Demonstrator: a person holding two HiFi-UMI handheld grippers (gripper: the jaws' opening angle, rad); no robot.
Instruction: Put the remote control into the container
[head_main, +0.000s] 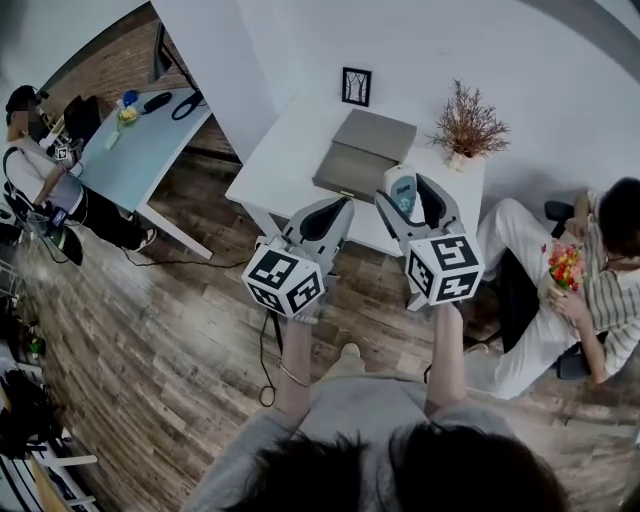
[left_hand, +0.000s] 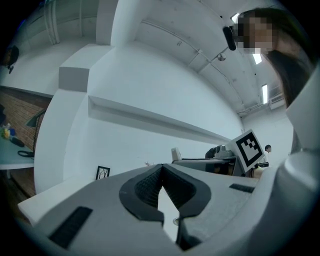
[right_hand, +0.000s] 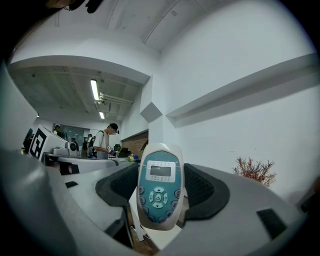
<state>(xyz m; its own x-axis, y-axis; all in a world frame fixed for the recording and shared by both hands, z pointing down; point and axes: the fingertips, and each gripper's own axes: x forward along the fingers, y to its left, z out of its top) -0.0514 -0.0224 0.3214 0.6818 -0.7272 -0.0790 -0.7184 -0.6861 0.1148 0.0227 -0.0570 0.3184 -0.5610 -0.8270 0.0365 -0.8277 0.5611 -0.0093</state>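
Observation:
A white remote control (right_hand: 159, 192) with a teal button face and a small screen stands upright between the dark pads of my right gripper (right_hand: 161, 172), which is shut on it. In the head view that remote (head_main: 402, 192) and my right gripper (head_main: 412, 184) hang over the near edge of a white table (head_main: 285, 150). The grey container (head_main: 363, 152) lies on that table, just beyond both grippers. My left gripper (head_main: 340, 204) is held beside the right one, short of the table edge. Its jaws (left_hand: 160, 175) meet at the tips with nothing between them.
On the white table a small black picture frame (head_main: 356, 86) leans at the wall and a dried plant (head_main: 466, 125) stands at the right end. A person (head_main: 590, 280) sits close by on the right. A pale blue desk (head_main: 140, 150) and another person (head_main: 30, 170) are at far left.

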